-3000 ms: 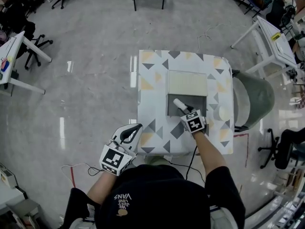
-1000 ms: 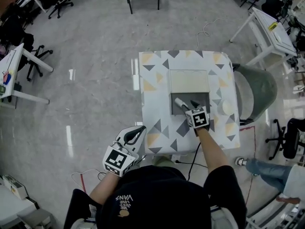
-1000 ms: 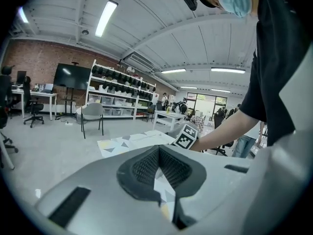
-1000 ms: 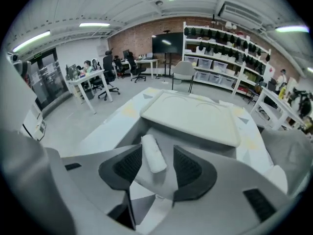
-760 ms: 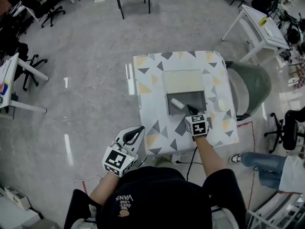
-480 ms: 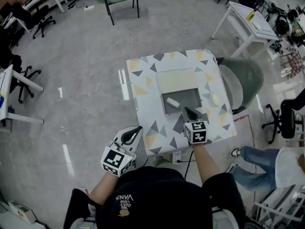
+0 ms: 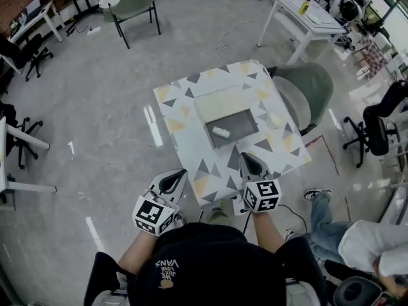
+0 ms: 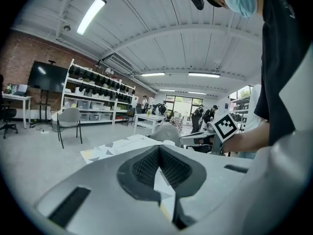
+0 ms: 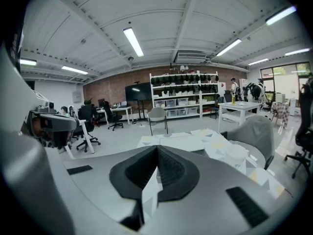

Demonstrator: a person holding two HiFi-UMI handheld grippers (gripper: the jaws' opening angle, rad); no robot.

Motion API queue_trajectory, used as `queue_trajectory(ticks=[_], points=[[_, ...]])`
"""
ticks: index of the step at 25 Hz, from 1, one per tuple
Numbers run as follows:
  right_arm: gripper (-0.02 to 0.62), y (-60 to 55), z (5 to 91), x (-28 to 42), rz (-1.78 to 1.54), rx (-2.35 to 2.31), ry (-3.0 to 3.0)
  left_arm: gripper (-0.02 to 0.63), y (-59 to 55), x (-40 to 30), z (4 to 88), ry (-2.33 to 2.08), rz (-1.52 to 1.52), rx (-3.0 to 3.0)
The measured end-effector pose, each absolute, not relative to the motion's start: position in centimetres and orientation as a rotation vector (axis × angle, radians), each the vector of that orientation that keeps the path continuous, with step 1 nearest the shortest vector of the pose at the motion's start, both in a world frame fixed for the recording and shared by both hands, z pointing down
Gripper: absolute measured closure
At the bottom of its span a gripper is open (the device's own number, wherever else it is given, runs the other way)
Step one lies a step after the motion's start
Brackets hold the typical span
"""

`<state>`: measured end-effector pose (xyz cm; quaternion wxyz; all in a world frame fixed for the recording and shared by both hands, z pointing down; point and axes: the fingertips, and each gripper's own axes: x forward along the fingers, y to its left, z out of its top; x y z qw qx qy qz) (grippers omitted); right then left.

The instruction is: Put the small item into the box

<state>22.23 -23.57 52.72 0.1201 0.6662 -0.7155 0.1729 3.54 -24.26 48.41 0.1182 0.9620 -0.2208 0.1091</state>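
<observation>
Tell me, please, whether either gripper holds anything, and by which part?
Nothing: left gripper and right gripper are shut and empty; the small item lies in the box.
</observation>
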Motion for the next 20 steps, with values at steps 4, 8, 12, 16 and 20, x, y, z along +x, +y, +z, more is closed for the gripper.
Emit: queue_trajectory(ticks=[4, 8, 12, 16, 20], points=[[0.595, -20.9, 51.2, 21.4, 0.481, 2.031, -2.068, 0.601, -23.4, 3.0, 48.3, -0.576, 0.323, 2.843], [0.595, -18.3, 49.4, 20.5, 0.451, 2.131, -2.031, 0.601, -22.7, 2.4, 48.0, -0.506, 0.321, 2.869], [0.595, -15.9, 48.2, 19.4, 0.430, 2.197, -2.006, 0.601, -21.8, 1.9, 48.0, -0.443, 0.321, 2.888], [0.595, -13.5, 47.5, 18.4, 0.427, 2.256, -1.985, 0.601, -21.0, 1.6, 47.9, -0.390, 0.317, 2.904], [0.595, -11.6, 46.9, 17.7, 0.413, 2.314, -1.956, 0.601, -20.4, 1.1, 47.8, -0.356, 0.318, 2.922]])
